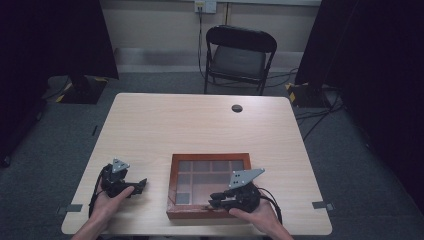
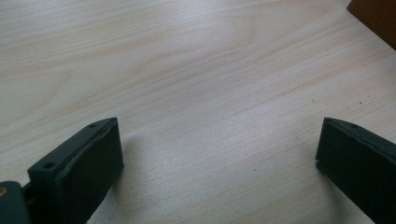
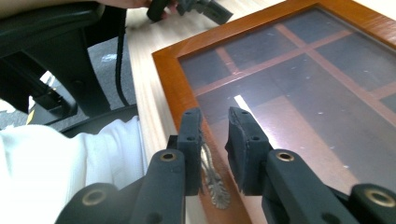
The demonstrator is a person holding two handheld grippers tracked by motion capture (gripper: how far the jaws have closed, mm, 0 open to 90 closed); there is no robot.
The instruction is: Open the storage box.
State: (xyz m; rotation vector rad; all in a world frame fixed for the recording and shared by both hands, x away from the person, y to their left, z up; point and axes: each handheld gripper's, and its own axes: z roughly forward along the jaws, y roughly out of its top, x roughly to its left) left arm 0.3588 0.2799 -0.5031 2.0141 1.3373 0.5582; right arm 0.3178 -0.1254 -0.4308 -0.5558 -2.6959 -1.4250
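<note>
Beneath right gripper [image 3: 215, 135], box [image 1: 172, 186] lies long-axis crosswise.

Dim, dark-cornered high view; white glare streak on brown wooden box's glass lid [image 3: 299, 88]; blurred near jaws.

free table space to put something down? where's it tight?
Bare: the table's whole far half, from the box out to the grommet hole, and the strip between the left gripper and the box. Tight: the near edge, where the right gripper sits over the box's front rim.
</note>
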